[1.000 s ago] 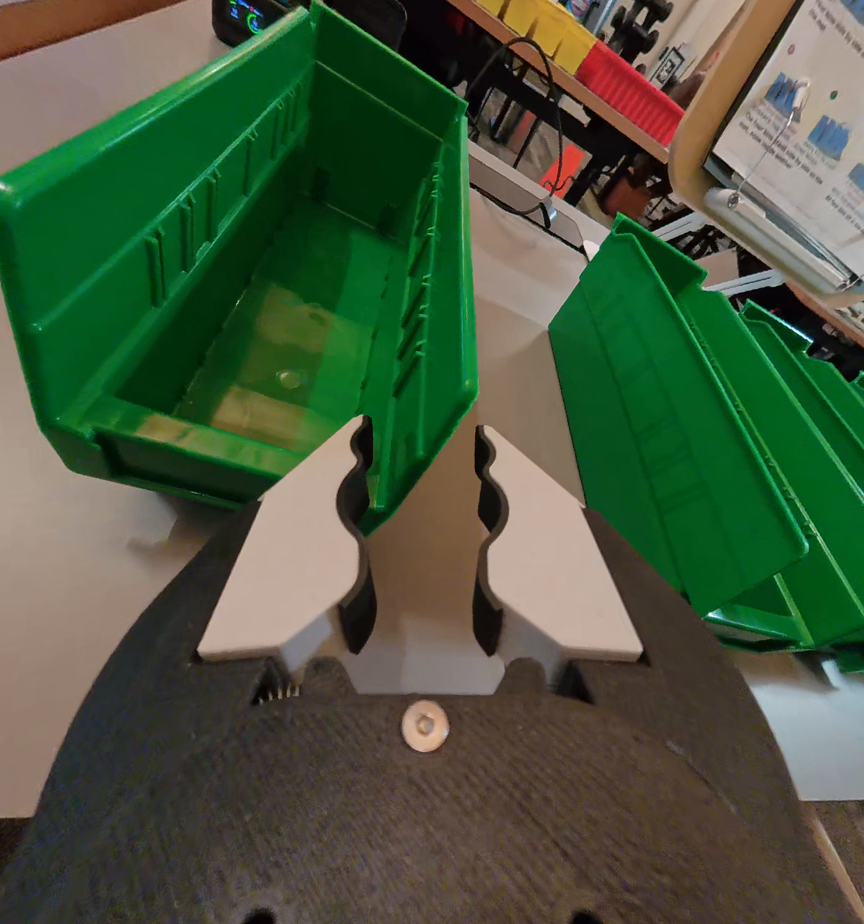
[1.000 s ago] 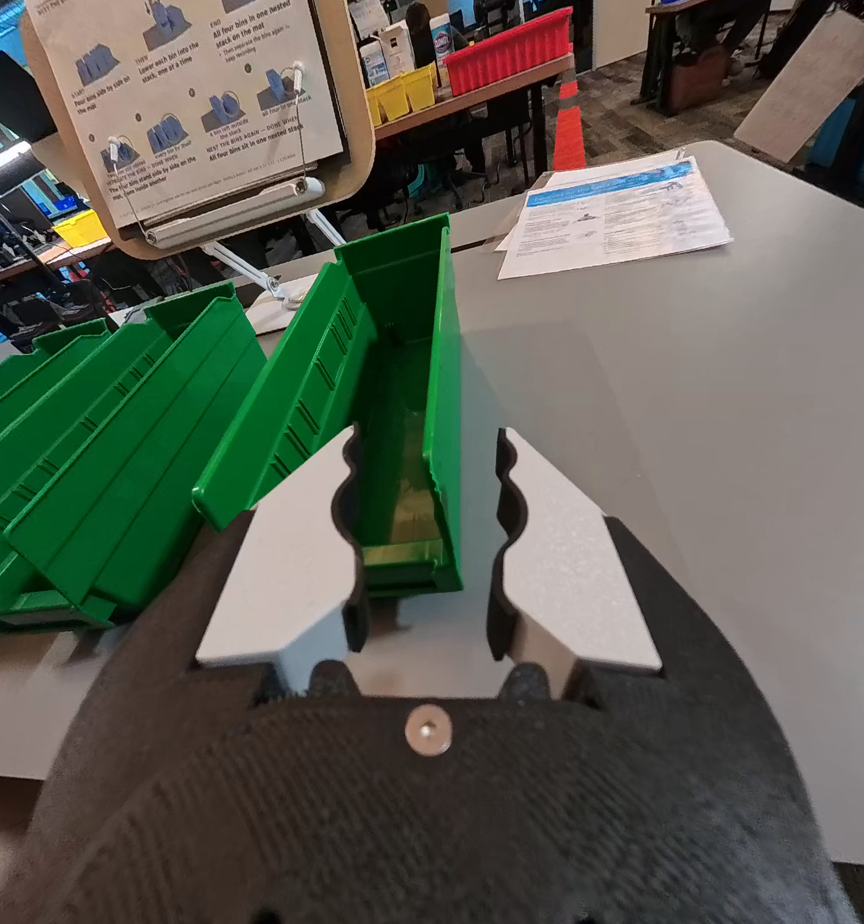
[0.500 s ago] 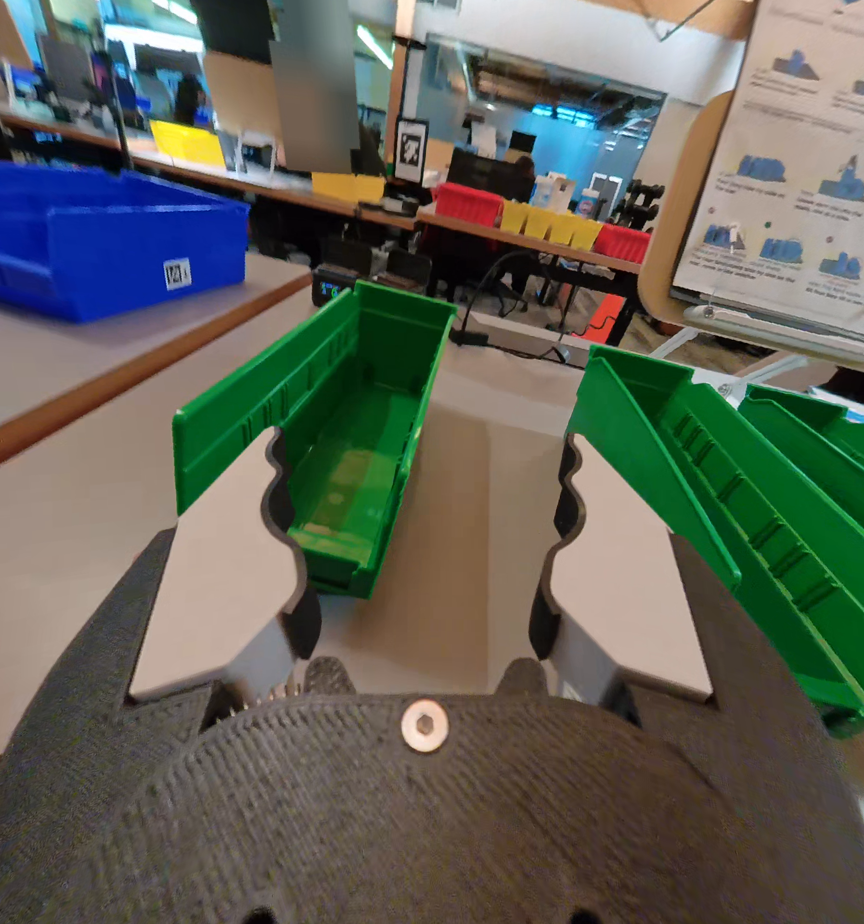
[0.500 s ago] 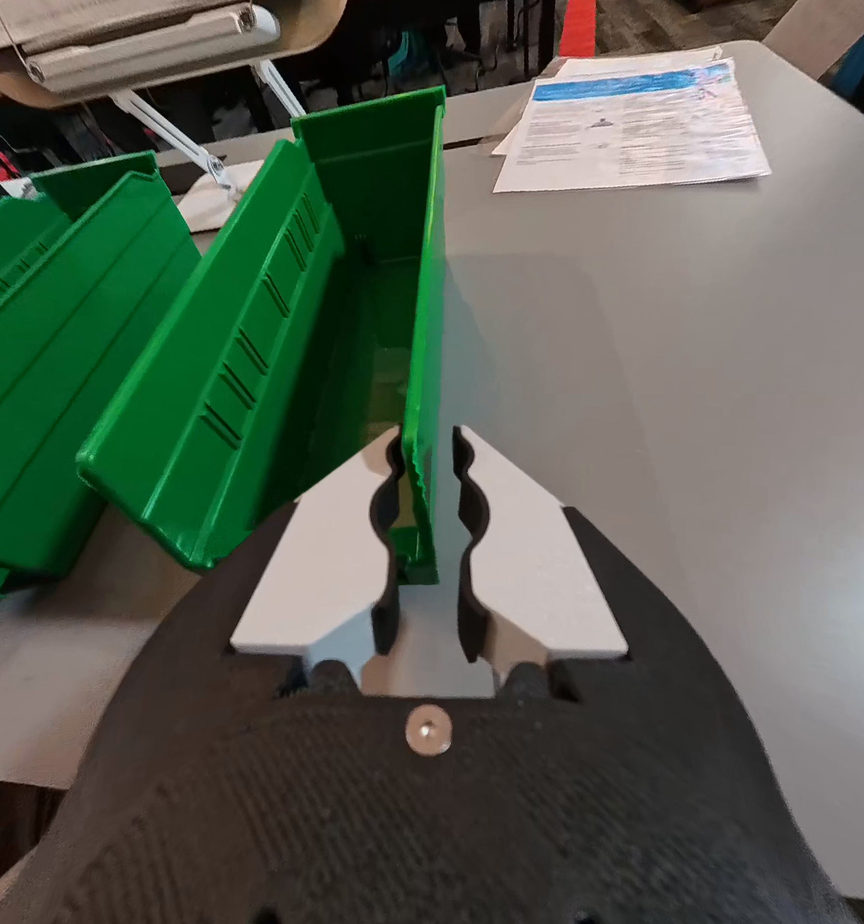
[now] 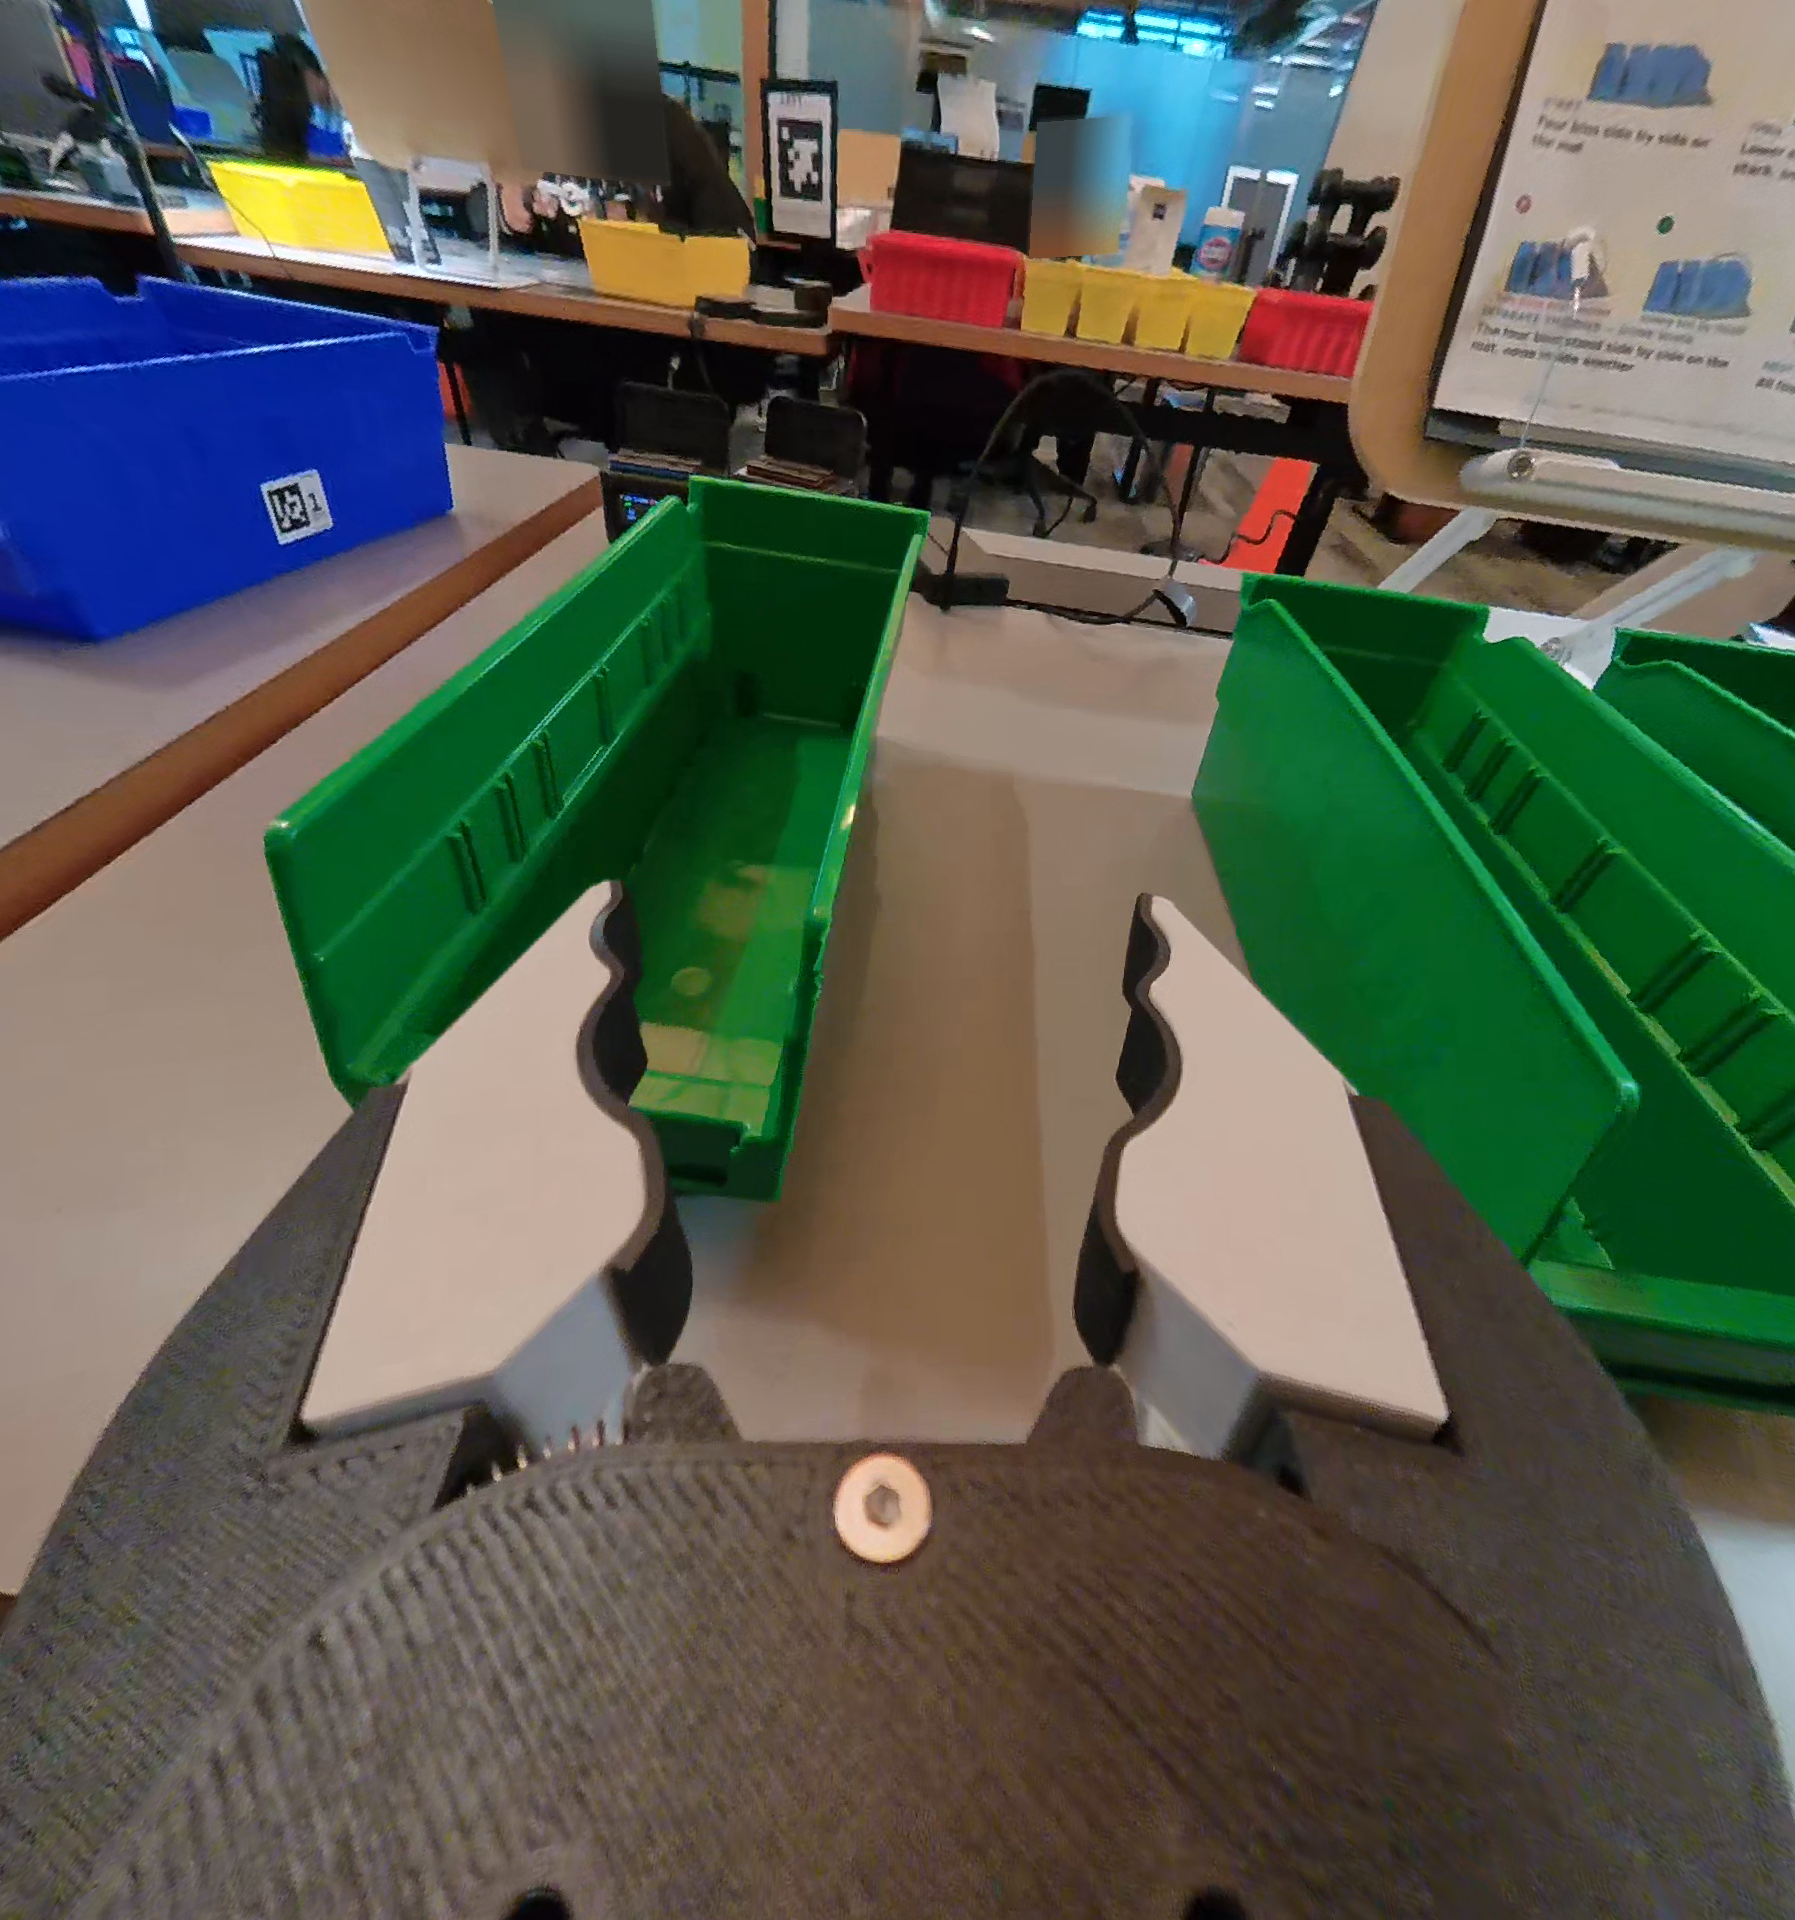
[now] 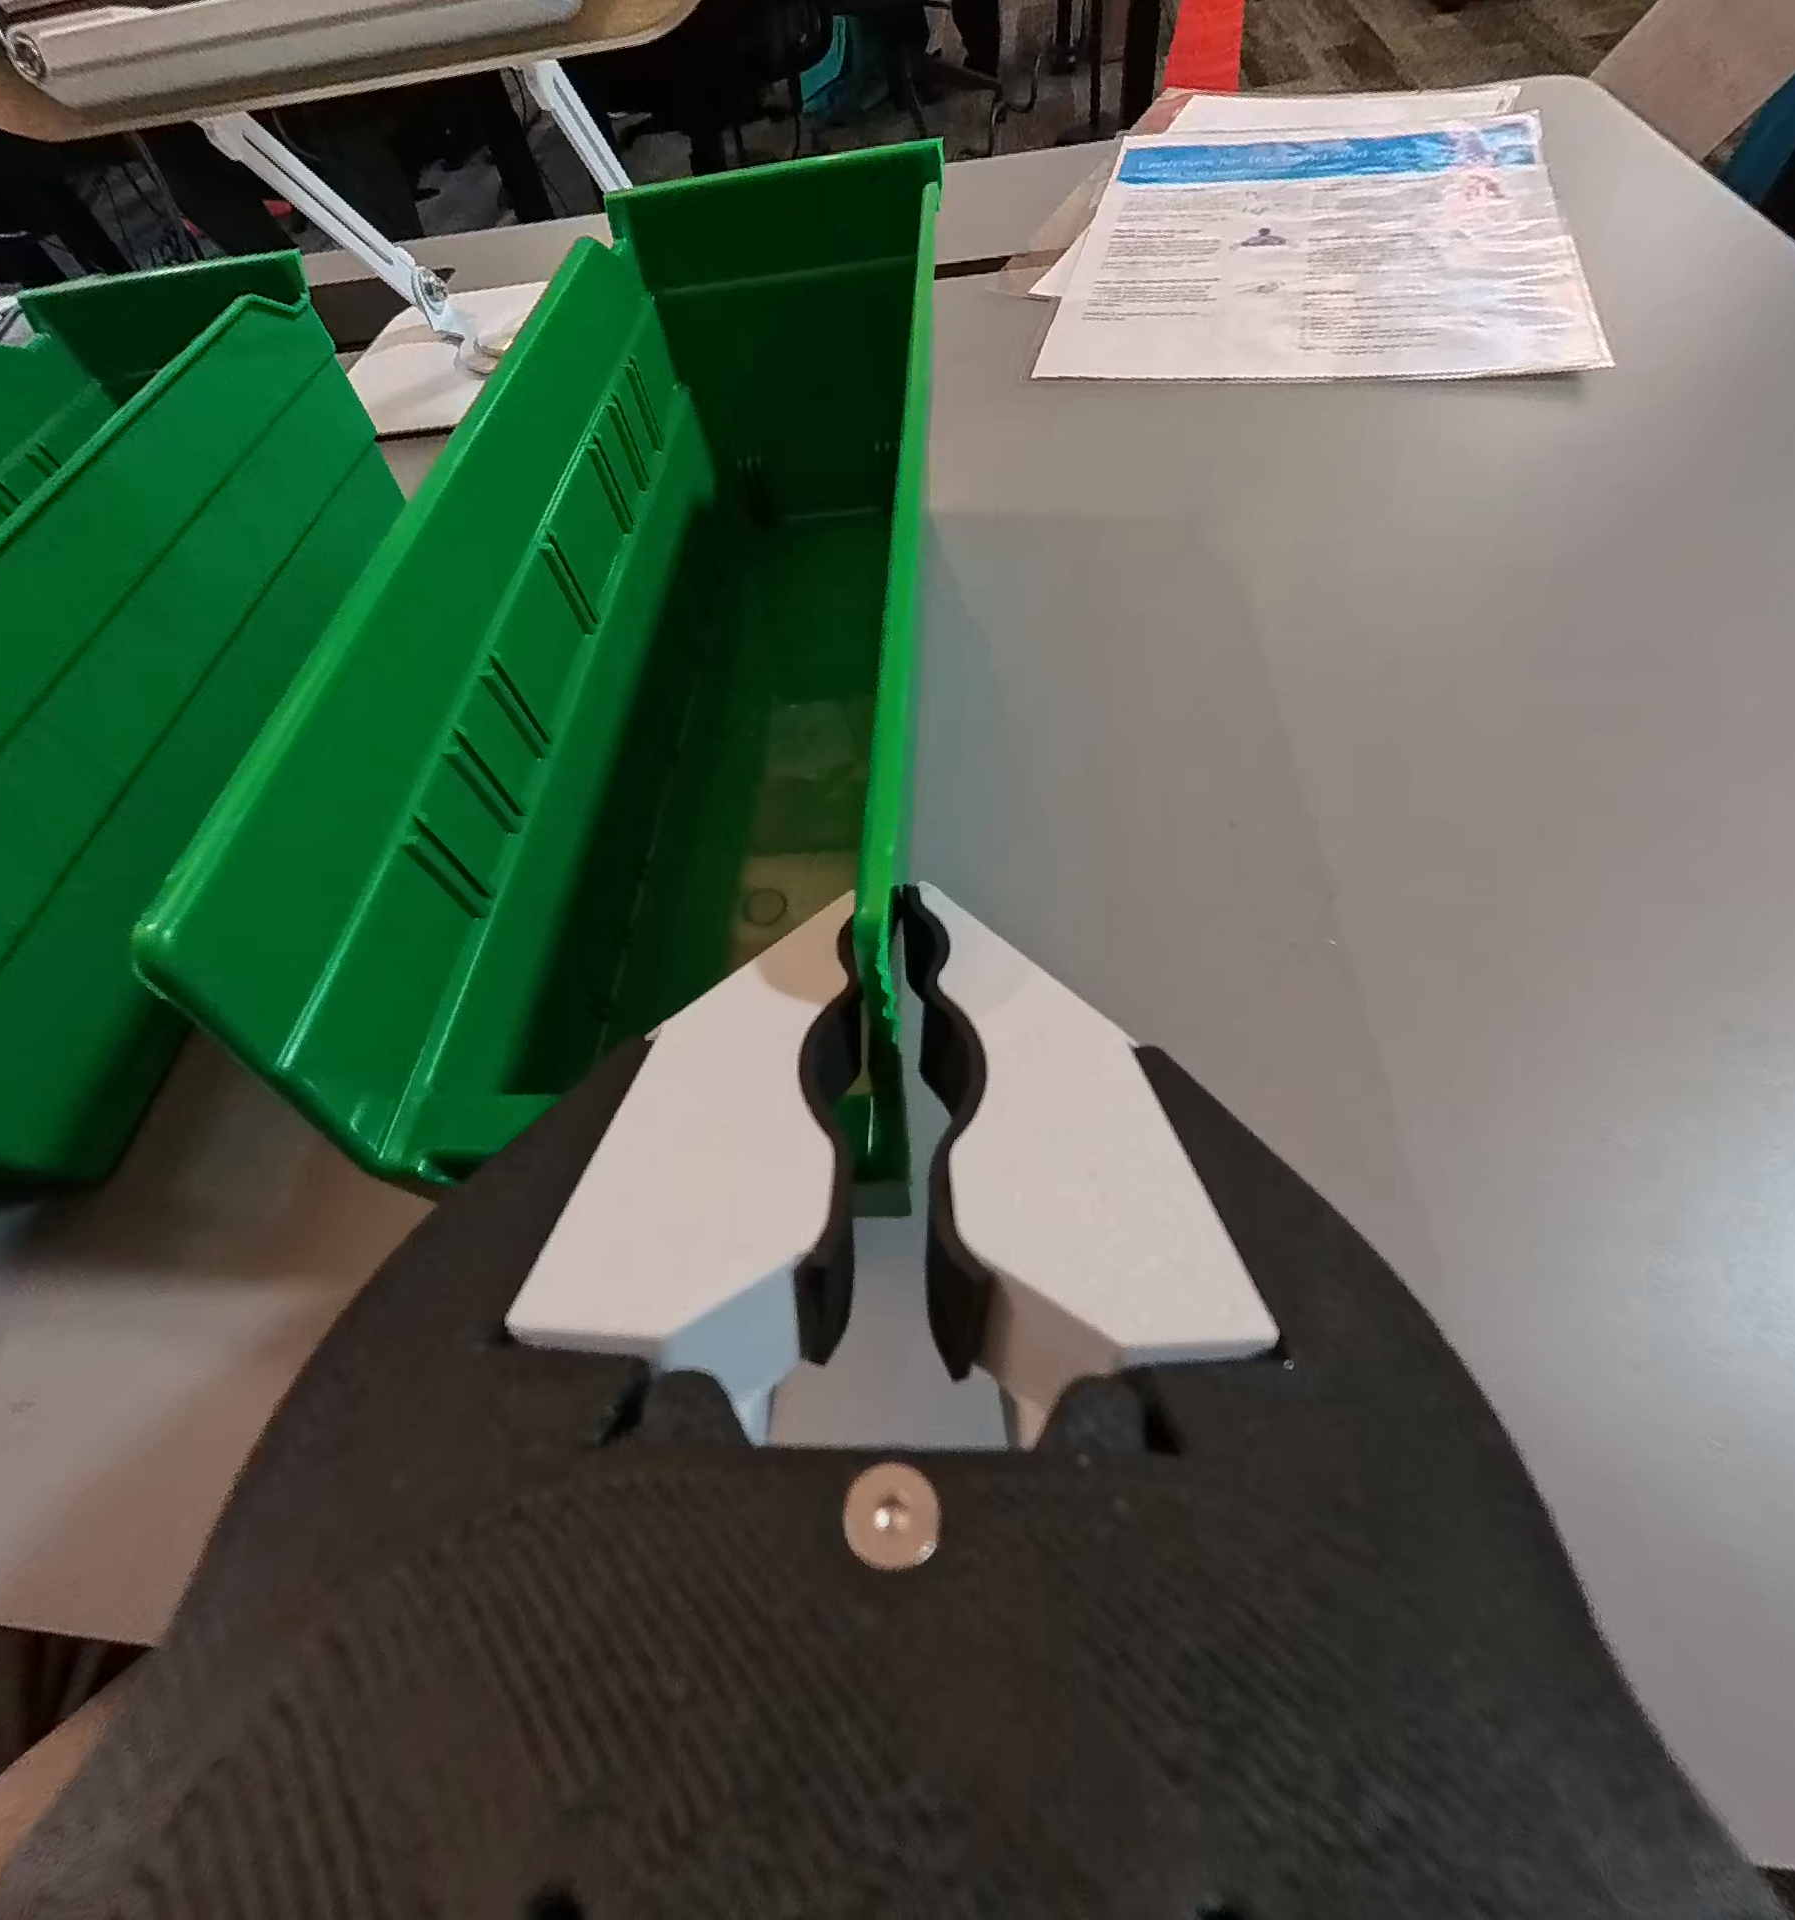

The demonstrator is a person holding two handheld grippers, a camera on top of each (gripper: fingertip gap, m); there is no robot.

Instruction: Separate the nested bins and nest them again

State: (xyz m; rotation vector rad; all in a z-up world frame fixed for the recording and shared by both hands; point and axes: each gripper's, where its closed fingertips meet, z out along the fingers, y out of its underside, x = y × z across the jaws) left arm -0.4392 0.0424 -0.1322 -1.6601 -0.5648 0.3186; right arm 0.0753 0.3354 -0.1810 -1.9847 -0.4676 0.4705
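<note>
Several long green bins stand side by side, open tops up, on the grey table (image 5: 976,935). In the left wrist view the leftmost bin (image 5: 519,810) lies just ahead and left of my left gripper (image 5: 877,904), which is wide open, empty and apart from it. A second bin (image 5: 1392,935) and a third (image 5: 1724,727) are to its right. In the right wrist view my right gripper (image 6: 882,914) is shut on the near end of the right wall of the rightmost bin (image 6: 560,675). More bins (image 6: 124,582) sit close on its left.
A blue bin (image 5: 176,447) sits on the neighbouring table at left. An instruction board (image 5: 1651,208) on a stand leans over the far side. Paper sheets (image 6: 1329,239) lie at the far right of the table (image 6: 1392,727). A cable and black box (image 5: 1069,592) lie behind the bins.
My left gripper opened wide and drew back from the leftmost bin's right wall, tilting up to level. My right gripper moved onto the rightmost bin's right wall and closed on it.
</note>
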